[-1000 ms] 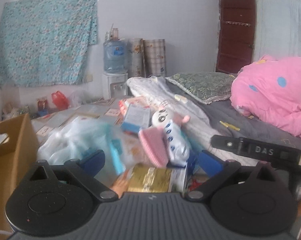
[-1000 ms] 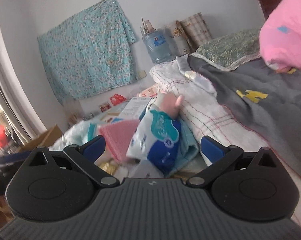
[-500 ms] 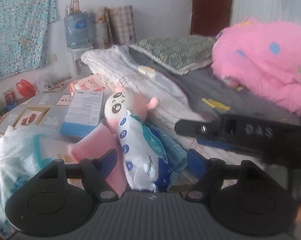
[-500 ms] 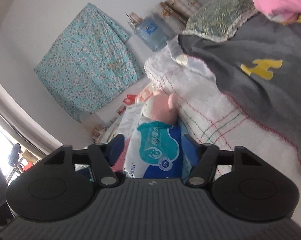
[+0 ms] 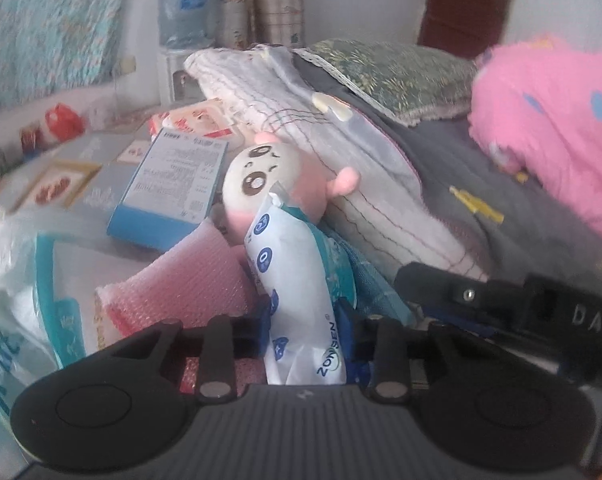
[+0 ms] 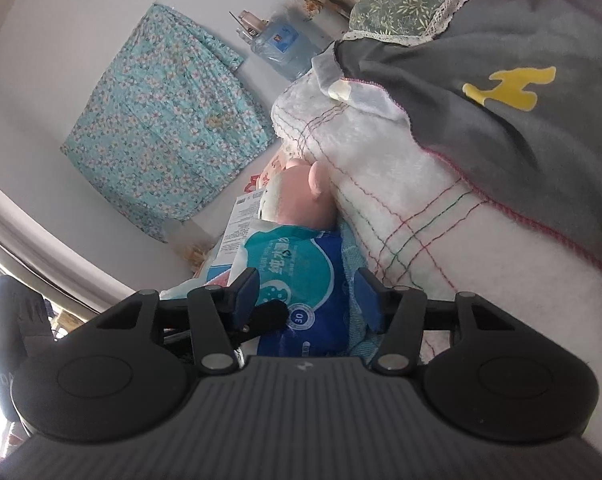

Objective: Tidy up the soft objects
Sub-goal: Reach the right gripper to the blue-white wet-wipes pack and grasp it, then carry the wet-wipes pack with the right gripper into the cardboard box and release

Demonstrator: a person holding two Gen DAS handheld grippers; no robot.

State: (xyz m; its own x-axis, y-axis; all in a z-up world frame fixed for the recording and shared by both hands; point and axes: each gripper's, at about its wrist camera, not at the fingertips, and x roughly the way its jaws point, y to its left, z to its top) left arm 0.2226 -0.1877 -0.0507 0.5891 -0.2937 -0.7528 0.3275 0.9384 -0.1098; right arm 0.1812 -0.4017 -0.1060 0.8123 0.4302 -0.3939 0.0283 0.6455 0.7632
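A blue-and-white pack of wipes (image 5: 301, 280) leans against the bed, with a pink-and-white plush toy (image 5: 269, 178) behind it and a pink bubble-wrap pad (image 5: 189, 280) to its left. My left gripper (image 5: 304, 320) is shut on the pack's narrow edge. In the right wrist view my right gripper (image 6: 307, 294) has its blue pads on either side of the same pack (image 6: 301, 272), closed in on its flat face. The plush toy (image 6: 301, 196) sits just beyond the pack. A teal cloth (image 6: 357, 320) lies under the pack.
A white blanket (image 5: 341, 168) and grey bedspread (image 6: 501, 92) cover the bed on the right, with a pink quilt (image 5: 553, 120) and green pillow (image 5: 401, 72) behind. A blue box (image 5: 169, 188) and a plastic bag (image 5: 17, 288) lie on the floor at left.
Both grippers have moved in on the pack of wipes and their jaws have closed around it. Earlier both were open and farther back.
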